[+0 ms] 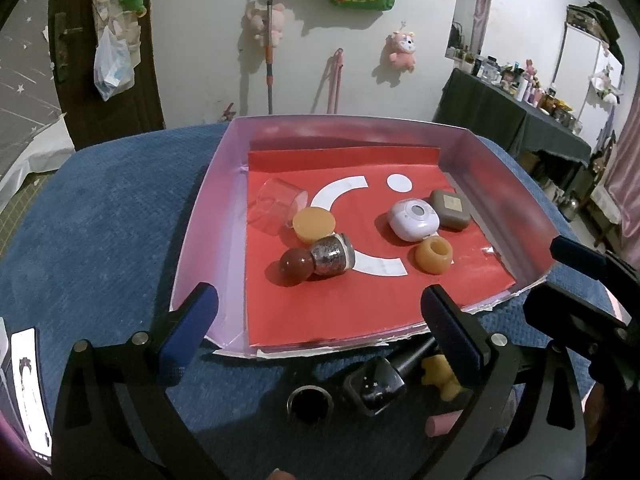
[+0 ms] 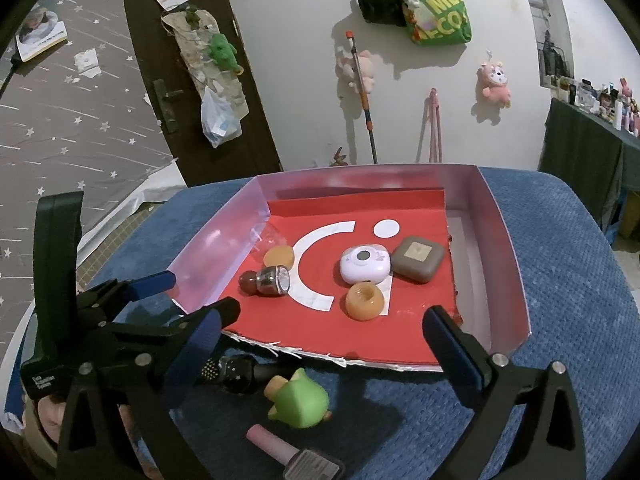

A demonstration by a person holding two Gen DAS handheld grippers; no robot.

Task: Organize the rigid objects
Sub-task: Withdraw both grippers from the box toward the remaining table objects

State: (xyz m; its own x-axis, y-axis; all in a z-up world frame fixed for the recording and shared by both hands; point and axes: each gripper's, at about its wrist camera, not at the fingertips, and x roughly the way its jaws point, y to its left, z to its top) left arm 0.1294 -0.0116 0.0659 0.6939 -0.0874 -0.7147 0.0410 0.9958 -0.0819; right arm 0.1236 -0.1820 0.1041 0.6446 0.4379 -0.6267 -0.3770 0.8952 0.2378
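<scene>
- Sitting on a blue cloth (image 2: 560,280): a shallow tray (image 2: 508,240) with pale pink walls and a red sheet with white shapes on its floor.
- Lying inside the tray, left part: a clear cup (image 1: 276,204) on its side, an orange disc (image 1: 314,222) just beside it, and a silver bottle with a brown ball cap (image 1: 316,258) on its side.
- Grouped in the right part: a white rounded case (image 1: 412,219), touching a brown square case (image 1: 451,209), with an orange ring (image 1: 434,255) just in front.
- Waiting outside, on the cloth by the tray's torn near edge: a black bottle (image 2: 236,372), a green and yellow toy (image 2: 300,398), a pink tube (image 2: 268,442) with a grey cap, and a dark ring (image 1: 310,402).
- Spread wide and holding nothing: left claw (image 1: 320,312), over the near edge.
- Likewise wide apart and empty: right claw (image 2: 332,328), with the toy below it.
</scene>
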